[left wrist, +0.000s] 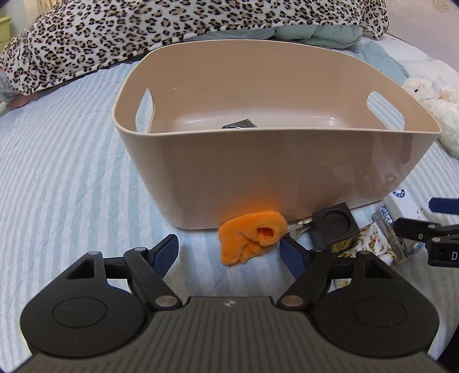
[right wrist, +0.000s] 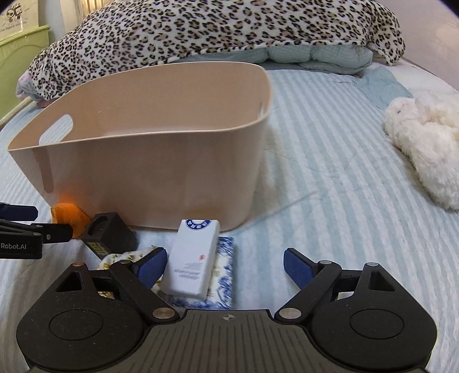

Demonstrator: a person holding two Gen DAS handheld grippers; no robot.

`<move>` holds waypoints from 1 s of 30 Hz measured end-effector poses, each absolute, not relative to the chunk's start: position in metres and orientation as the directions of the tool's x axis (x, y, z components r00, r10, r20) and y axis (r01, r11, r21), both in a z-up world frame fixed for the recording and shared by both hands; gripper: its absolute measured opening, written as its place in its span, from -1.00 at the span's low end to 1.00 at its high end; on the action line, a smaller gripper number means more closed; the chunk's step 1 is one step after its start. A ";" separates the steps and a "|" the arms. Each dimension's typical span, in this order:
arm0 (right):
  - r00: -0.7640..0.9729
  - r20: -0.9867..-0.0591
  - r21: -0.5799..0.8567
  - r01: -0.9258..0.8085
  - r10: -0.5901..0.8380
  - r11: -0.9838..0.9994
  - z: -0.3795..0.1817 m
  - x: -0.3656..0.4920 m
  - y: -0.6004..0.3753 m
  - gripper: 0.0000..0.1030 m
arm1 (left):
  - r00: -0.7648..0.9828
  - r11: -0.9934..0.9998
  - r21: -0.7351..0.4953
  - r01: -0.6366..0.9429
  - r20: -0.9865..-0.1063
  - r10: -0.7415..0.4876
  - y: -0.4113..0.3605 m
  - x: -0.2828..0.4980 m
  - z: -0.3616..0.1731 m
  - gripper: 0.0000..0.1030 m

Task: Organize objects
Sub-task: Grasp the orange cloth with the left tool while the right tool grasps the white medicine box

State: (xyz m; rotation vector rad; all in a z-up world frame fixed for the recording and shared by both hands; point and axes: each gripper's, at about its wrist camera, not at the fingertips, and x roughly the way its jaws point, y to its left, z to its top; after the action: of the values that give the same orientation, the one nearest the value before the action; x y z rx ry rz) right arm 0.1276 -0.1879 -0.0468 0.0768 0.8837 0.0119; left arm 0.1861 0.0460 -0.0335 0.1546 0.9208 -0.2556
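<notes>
A beige plastic tub (left wrist: 272, 172) stands on the bed; a dark object (left wrist: 239, 124) lies inside it. An orange rolled cloth (left wrist: 251, 235) lies in front of the tub, just ahead of my open left gripper (left wrist: 229, 255). A black cube (left wrist: 334, 226) sits to its right. My open right gripper (right wrist: 225, 266) hovers over a white box (right wrist: 192, 255) that lies on a blue-and-white packet (right wrist: 223, 269). In the right wrist view the tub (right wrist: 149, 172), the cube (right wrist: 107, 233) and the orange cloth (right wrist: 68, 216) also show.
A leopard-print blanket (left wrist: 172, 25) is heaped behind the tub. A white plush toy (right wrist: 424, 143) lies on the striped bedcover (right wrist: 330, 172) at the right. A floral cloth (right wrist: 123, 256) lies under the cube. A green cabinet (right wrist: 20, 57) stands far left.
</notes>
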 end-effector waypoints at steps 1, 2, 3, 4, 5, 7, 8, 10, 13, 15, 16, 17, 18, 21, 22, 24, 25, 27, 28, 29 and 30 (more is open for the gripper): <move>0.631 -0.774 0.077 0.020 0.047 0.997 -0.048 0.127 -0.190 0.65 | 0.576 0.960 0.013 0.278 -0.803 -0.156 0.046 0.187 -0.034 0.51; 0.626 -0.778 0.085 0.020 0.054 0.996 -0.049 0.127 -0.192 0.62 | 0.574 0.962 0.000 0.273 -0.803 -0.162 0.047 0.188 -0.034 0.46; 0.622 -0.781 0.097 0.021 0.063 0.995 -0.050 0.128 -0.194 0.60 | 0.571 0.963 -0.014 0.269 -0.803 -0.171 0.048 0.189 -0.035 0.38; 0.621 -0.780 0.108 0.021 0.072 0.994 -0.051 0.127 -0.196 0.59 | 0.566 0.964 -0.030 0.266 -0.805 -0.181 0.050 0.190 -0.035 0.35; 0.621 -0.780 0.117 0.018 0.080 0.993 -0.051 0.126 -0.197 0.54 | 0.560 0.964 -0.046 0.262 -0.806 -0.191 0.051 0.192 -0.035 0.31; 0.623 -0.777 0.128 0.006 0.096 0.992 -0.052 0.126 -0.196 0.46 | 0.557 0.964 -0.067 0.259 -0.804 -0.205 0.052 0.193 -0.035 0.24; 0.624 -0.774 0.130 -0.001 0.103 0.991 -0.052 0.126 -0.196 0.38 | 0.555 0.963 -0.071 0.262 -0.805 -0.210 0.052 0.193 -0.036 0.18; 0.626 -0.771 0.136 -0.017 0.117 0.991 -0.052 0.125 -0.195 0.26 | 0.551 0.959 -0.075 0.275 -0.805 -0.221 0.051 0.194 -0.036 0.07; 0.623 -0.769 0.152 -0.040 0.144 0.988 -0.051 0.126 -0.192 -0.02 | 0.538 0.951 -0.081 0.298 -0.809 -0.237 0.048 0.195 -0.036 -0.15; 0.622 -0.767 0.162 -0.052 0.159 0.985 -0.049 0.126 -0.190 -0.28 | 0.534 0.949 -0.077 0.305 -0.812 -0.238 0.046 0.195 -0.037 -0.20; 0.623 -0.766 0.158 -0.055 0.158 0.986 -0.048 0.126 -0.189 -0.34 | 0.531 0.948 -0.080 0.307 -0.813 -0.240 0.045 0.195 -0.037 -0.25; 0.626 -0.764 0.153 -0.062 0.157 0.986 -0.048 0.125 -0.189 -0.42 | 0.525 0.947 -0.089 0.309 -0.814 -0.248 0.045 0.195 -0.037 -0.37; 0.628 -0.763 0.145 -0.067 0.155 0.987 -0.047 0.125 -0.189 -0.45 | 0.520 0.946 -0.099 0.310 -0.815 -0.256 0.045 0.195 -0.037 -0.59; 0.631 -0.760 0.144 -0.074 0.158 0.987 -0.045 0.123 -0.190 -0.45 | 0.509 0.945 -0.120 0.304 -0.818 -0.268 0.048 0.196 -0.036 -0.91; 0.631 -0.759 0.144 -0.075 0.159 0.987 -0.044 0.123 -0.191 -0.45 | 0.508 0.946 -0.122 0.300 -0.819 -0.267 0.049 0.195 -0.036 -0.91; 0.634 -0.757 0.146 -0.074 0.160 0.987 -0.043 0.121 -0.192 -0.45 | 0.507 0.948 -0.125 0.294 -0.820 -0.266 0.052 0.194 -0.035 -0.92; 0.635 -0.756 0.146 -0.074 0.160 0.986 -0.043 0.121 -0.192 -0.45 | 0.508 0.948 -0.126 0.293 -0.819 -0.266 0.053 0.193 -0.034 -0.92; 0.639 -0.752 0.146 -0.076 0.161 0.986 -0.041 0.118 -0.193 -0.45 | 0.509 0.949 -0.127 0.290 -0.819 -0.265 0.057 0.190 -0.032 -0.93; 0.641 -0.750 0.145 -0.077 0.161 0.986 -0.040 0.117 -0.194 -0.45 | 0.511 0.949 -0.128 0.287 -0.818 -0.265 0.058 0.188 -0.031 -0.93; 0.645 -0.747 0.145 -0.078 0.161 0.986 -0.038 0.115 -0.194 -0.45 | 0.511 0.950 -0.129 0.286 -0.818 -0.265 0.059 0.187 -0.029 -0.93; 0.647 -0.745 0.145 -0.079 0.161 0.986 -0.036 0.114 -0.195 -0.45 | 0.512 0.950 -0.129 0.284 -0.817 -0.264 0.059 0.187 -0.027 -0.94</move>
State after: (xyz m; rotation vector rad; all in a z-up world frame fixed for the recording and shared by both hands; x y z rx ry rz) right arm 0.1139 -0.1948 -0.0365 0.1021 0.8560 0.1370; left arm 0.1870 0.0590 -0.0273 0.0223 0.9794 -0.3295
